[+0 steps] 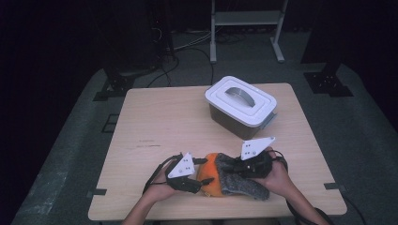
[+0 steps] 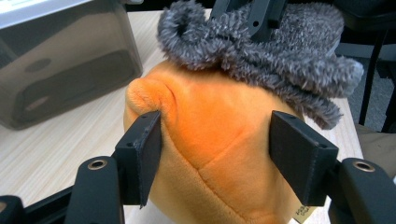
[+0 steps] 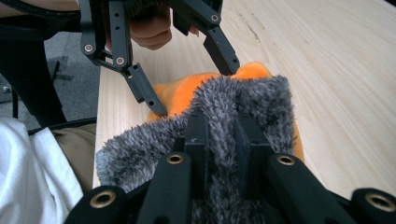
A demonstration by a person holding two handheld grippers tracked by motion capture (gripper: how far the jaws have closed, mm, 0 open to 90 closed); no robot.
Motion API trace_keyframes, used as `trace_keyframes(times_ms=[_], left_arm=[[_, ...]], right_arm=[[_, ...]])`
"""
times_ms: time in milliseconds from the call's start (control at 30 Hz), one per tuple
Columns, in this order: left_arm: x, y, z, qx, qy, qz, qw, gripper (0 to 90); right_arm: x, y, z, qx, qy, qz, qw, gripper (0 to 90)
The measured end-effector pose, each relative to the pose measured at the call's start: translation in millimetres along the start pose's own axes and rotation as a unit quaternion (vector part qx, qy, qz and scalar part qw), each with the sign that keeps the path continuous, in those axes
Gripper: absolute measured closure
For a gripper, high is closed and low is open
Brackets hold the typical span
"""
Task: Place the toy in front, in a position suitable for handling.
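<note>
You're working at the near edge of the wooden table (image 1: 155, 122), with the lidded storage box (image 1: 241, 106) well behind. The orange plush toy (image 1: 210, 174) lies there, its grey fuzzy cover (image 1: 244, 180) draped over 1 end. Your right gripper (image 3: 219, 140) is clamped on a fold of that cover. Your left gripper (image 2: 215, 154) has its 2 jaws apart, straddling the plush. The step looks like separating cover from plush; next, close the left to brace the toy before pulling.

right hand-held gripper (image 3: 219, 140) pinches grey fuzzy cloth (image 3: 261, 100).
</note>
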State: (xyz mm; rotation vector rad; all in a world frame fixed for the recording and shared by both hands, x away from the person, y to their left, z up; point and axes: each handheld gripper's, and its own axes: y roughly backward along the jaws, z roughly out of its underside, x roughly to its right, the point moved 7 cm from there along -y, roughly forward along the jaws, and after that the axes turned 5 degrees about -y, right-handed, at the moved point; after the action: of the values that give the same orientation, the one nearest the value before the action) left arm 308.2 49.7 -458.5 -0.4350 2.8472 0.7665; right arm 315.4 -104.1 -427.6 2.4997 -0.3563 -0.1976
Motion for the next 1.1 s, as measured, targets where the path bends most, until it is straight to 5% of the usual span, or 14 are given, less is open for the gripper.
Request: trace_keyframes(times_ms=[367,500,600,833,967,1100], left_arm=[[1.0,3.9,6.7,0.003,0.005,0.010,0.9999,36.9],[2.2,7.9,9.2,0.006,0.001,0.020,0.9998,35.9],[0.0,11.1,8.8,0.006,0.010,0.024,0.9996,30.7],[-5.7,4.1,5.4,0.001,0.055,0.031,0.9980,14.2],[-3.2,-0.1,5.1,-0.006,0.047,0.030,0.9985,24.2],[0.3,-0.5,1.2,0.000,0.033,0.031,0.9990,31.0]], right_arm=[[14.5,8.8,22.1,-0.012,-0.041,0.003,0.9991,76.3],[4.5,7.1,11.0,0.005,-0.032,-0.014,0.9994,76.1],[0.7,0.6,12.1,-0.008,-0.020,-0.021,0.9996,76.0],[-11.2,-4.4,15.3,-0.028,0.003,-0.058,0.9979,75.6],[-14.2,-3.6,9.8,-0.027,0.009,-0.048,0.9985,76.5],[-15.0,1.0,-7.2,0.024,0.003,-0.034,0.9991,76.5]])
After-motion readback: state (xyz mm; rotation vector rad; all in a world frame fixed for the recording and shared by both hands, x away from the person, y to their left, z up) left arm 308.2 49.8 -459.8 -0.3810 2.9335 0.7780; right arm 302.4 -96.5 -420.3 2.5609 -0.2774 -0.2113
